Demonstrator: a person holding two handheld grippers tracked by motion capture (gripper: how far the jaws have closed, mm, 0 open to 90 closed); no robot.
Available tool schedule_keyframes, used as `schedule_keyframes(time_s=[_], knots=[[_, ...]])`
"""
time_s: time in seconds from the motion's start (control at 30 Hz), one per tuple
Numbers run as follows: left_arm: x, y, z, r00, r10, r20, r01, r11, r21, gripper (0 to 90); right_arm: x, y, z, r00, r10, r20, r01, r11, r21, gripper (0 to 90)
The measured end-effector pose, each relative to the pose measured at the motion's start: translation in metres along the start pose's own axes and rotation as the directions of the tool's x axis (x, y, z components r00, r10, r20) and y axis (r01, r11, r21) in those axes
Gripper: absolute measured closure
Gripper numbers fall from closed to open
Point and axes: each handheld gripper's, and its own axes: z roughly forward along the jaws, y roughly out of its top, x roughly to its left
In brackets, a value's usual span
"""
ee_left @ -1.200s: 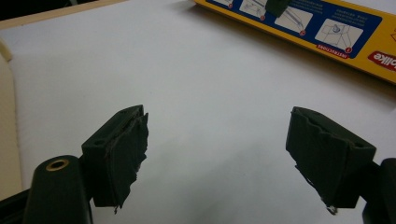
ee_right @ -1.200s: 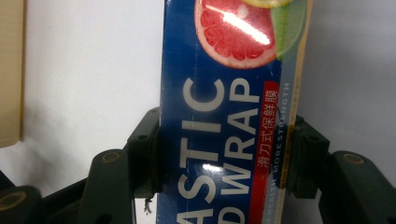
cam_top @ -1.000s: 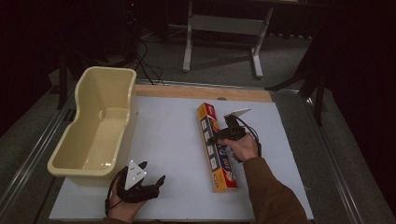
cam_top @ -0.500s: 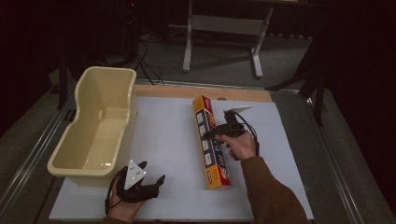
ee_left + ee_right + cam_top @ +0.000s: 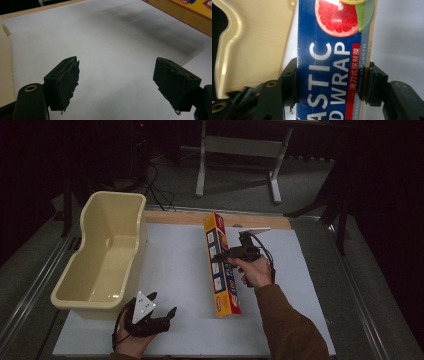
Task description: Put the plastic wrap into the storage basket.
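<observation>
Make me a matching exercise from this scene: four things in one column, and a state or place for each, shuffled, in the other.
Things:
1. plastic wrap box
2. cream tub
3. left hand-held gripper
4. right hand-held gripper

States or places:
A. jaws wide apart over the bare white mat
B. stands at the mat's left edge, nothing visible inside
C. clamped across its width between two black jaws
D. shut on a long box

Pairs: 1-C, 2-B, 3-A, 4-D

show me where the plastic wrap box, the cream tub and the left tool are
plastic wrap box [image 5: 222, 270], high view, its long yellow top face.
cream tub [image 5: 136, 222], high view, its right rim.
left tool [image 5: 116, 83], left gripper view, midway between its open jaws.
</observation>
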Motion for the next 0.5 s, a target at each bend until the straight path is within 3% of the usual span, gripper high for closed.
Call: schedule_keyframes(time_s=[0.07,0.3,0.5], knots=[[0.000,0.000,0.000,1.0000,-0.001,0.000,0.001,1.0000,-0.002,20.5,0.004,0.002,-0.002,0.9998,-0.001,-0.021,0.001,1.000,-0.004,41.6],[0.001,0.001,-0.002,1.0000,0.001,-0.004,-0.001,0.9999,-0.013,20.4,0.024,0.008,-0.008,0.9988,-0.043,0.021,0.044,0.998,-0.037,41.7],[0.002,0.001,-0.002,1.0000,0.002,-0.006,-0.002,0.9998,-0.018,20.4,0.039,0.012,-0.009,0.9973,-0.072,0.010,0.073,0.996,-0.042,41.7]])
